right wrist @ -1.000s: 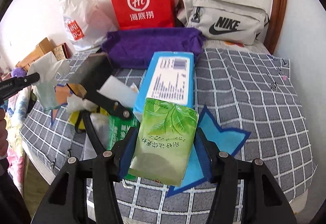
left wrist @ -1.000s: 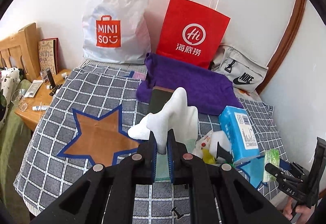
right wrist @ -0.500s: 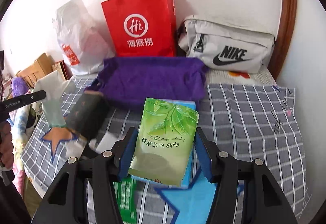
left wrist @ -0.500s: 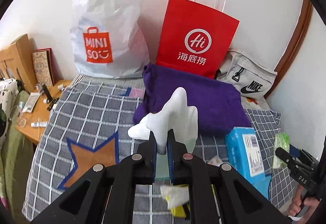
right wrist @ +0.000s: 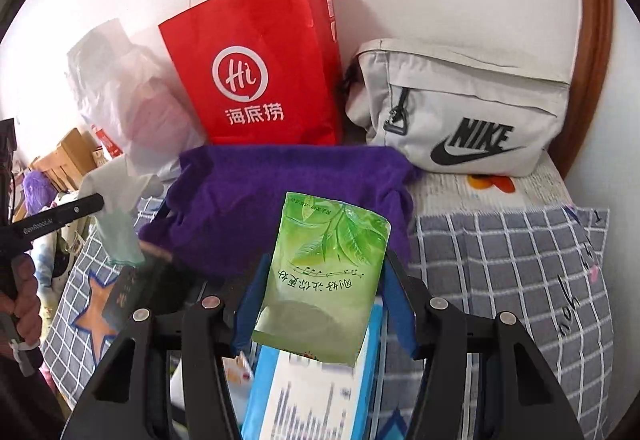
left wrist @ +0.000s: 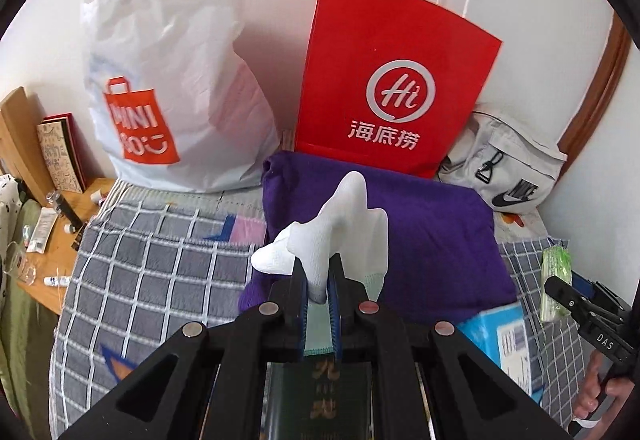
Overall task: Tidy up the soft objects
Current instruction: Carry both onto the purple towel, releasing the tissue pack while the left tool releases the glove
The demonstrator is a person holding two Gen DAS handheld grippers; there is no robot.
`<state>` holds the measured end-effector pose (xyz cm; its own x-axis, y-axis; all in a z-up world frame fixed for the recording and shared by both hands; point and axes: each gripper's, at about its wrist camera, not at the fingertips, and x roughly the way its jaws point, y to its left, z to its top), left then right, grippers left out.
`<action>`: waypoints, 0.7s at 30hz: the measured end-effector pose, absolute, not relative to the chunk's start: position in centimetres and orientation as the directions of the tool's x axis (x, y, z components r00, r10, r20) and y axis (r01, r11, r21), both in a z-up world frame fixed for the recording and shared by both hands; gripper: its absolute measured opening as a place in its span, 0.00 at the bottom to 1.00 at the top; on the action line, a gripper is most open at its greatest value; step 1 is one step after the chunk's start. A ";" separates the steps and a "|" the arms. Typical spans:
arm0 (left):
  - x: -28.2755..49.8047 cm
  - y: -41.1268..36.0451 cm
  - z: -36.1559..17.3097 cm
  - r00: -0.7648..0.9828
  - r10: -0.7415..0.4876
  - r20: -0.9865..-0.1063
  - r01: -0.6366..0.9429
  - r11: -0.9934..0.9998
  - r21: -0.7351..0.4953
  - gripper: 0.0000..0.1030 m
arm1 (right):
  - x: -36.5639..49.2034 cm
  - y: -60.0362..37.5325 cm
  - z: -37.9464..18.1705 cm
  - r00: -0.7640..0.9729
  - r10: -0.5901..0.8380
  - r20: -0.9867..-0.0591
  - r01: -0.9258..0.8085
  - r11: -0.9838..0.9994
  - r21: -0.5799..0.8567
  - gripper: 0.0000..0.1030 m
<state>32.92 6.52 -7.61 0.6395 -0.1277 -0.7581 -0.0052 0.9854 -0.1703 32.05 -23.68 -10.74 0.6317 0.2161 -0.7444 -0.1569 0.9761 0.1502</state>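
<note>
My left gripper (left wrist: 318, 280) is shut on a white sock (left wrist: 336, 236) with a pale green cuff and holds it up above the bed, in front of a folded purple cloth (left wrist: 432, 236). My right gripper (right wrist: 324, 296) is shut on a green tissue pack (right wrist: 324, 272), held above a blue tissue box (right wrist: 312, 400). The purple cloth (right wrist: 280, 196) lies just beyond it. The sock (right wrist: 116, 216) and the left gripper also show at the left of the right wrist view. The green pack (left wrist: 554, 280) shows at the right of the left wrist view.
A red paper bag (left wrist: 396, 80), a white MINISO plastic bag (left wrist: 168, 80) and a grey Nike pouch (right wrist: 460, 112) stand against the wall. A dark box (left wrist: 320, 396) lies under my left gripper. A wooden side table (left wrist: 48, 236) with small items is at left. The bed has a checked cover (right wrist: 500, 260).
Both grippers have risen and moved toward the wall with their loads still held. The bags and purple cloth loom larger; the brown star patch has dropped out of the left view.
</note>
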 end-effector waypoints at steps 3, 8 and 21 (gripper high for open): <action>34.8 6.3 -8.0 0.635 -0.133 -0.761 -0.008 0.984 -0.179 0.09 | 33.9 -23.4 -11.1 0.628 0.215 -0.748 -0.165 0.976 0.142 0.54; 37.9 5.4 -8.6 0.633 -0.141 -0.761 0.001 0.983 -0.182 0.09 | 37.6 -23.1 -12.5 0.604 0.218 -0.766 -0.199 0.973 0.120 0.54; 44.8 4.3 -14.5 0.526 -0.179 -0.831 -0.001 0.978 -0.211 0.09 | 43.2 -22.8 -19.0 0.470 0.206 -0.858 -0.214 0.970 0.116 0.54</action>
